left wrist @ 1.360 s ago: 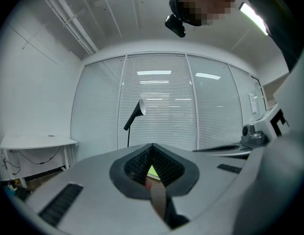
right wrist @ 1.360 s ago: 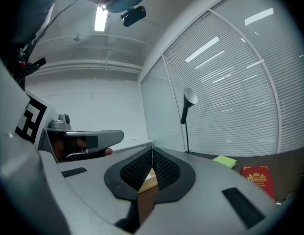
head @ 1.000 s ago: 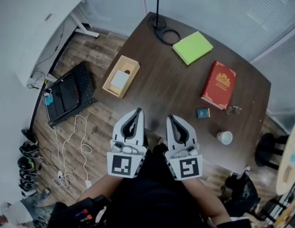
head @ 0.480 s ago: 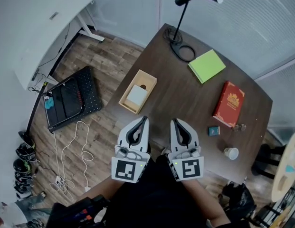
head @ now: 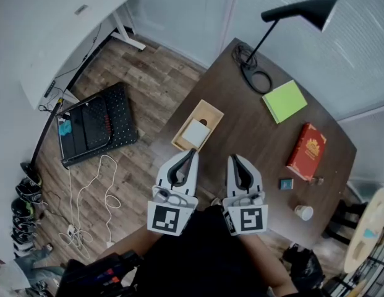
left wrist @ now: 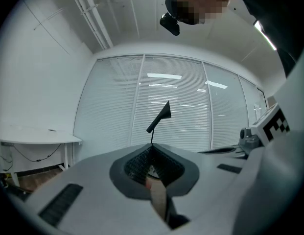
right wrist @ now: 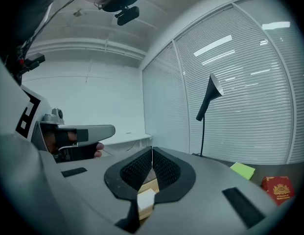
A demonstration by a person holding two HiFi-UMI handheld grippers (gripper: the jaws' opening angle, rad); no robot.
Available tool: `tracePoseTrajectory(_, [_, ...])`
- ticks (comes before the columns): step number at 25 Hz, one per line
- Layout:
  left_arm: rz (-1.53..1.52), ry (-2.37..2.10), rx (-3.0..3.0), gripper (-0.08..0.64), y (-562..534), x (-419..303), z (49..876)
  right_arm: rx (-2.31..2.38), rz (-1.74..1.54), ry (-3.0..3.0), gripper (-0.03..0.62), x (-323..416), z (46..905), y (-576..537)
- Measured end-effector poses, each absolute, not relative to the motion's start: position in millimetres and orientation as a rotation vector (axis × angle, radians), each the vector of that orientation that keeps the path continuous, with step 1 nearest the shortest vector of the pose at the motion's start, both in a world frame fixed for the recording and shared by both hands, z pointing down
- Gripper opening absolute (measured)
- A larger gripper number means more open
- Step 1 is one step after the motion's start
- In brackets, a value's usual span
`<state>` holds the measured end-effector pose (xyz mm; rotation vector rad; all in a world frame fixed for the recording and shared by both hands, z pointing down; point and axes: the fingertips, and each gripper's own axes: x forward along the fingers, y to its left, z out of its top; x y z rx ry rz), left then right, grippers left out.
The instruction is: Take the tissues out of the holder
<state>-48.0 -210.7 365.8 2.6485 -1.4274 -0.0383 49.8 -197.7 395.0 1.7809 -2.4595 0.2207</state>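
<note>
**Head view.** The left gripper and the right gripper are being held side by side, close in front of the person's body and pointing out over the near edge of the dark brown wooden table. Both are showing their jaws together with nothing between them. The light wooden open-topped box holder is sitting just ahead of the left gripper's tips and ahead-left of the right gripper's. The white stack of tissues is lying inside it, not yet taken out. The holder is apart from both grippers. Further ahead and to the right of the right gripper, a black desk lamp, a green notebook, a red hardback book and a white cup are lying well clear of the approach.

**Left gripper view.** The jaws are meeting at the tips and holding nothing. The lamp is rising directly beyond them.

**Right gripper view.** The jaws are likewise pressed together and empty. The holder and tissues are showing through the gap beneath the tips, ahead and below.

**Assessment.** The grippers appear to be travelling closed because no grasp is under way. One of them will need to be opening before it reaches the tissues. The other is probably being kept alongside to steady the light holder.
</note>
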Motion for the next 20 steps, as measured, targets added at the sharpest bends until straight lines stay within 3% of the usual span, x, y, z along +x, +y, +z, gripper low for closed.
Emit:
tracePoseTrajectory(13, [-0.06, -1.389, 2.601, -0.002, -250, -96, 383, 1.759, 0.142, -2.406, 0.011, 17, 396, -230])
tracePoseTrajectory(20, [-0.073, -1.424, 2.597, -0.002, -260, -100, 387, 1.619, 0.278, -2.404, 0.014, 8, 428, -245])
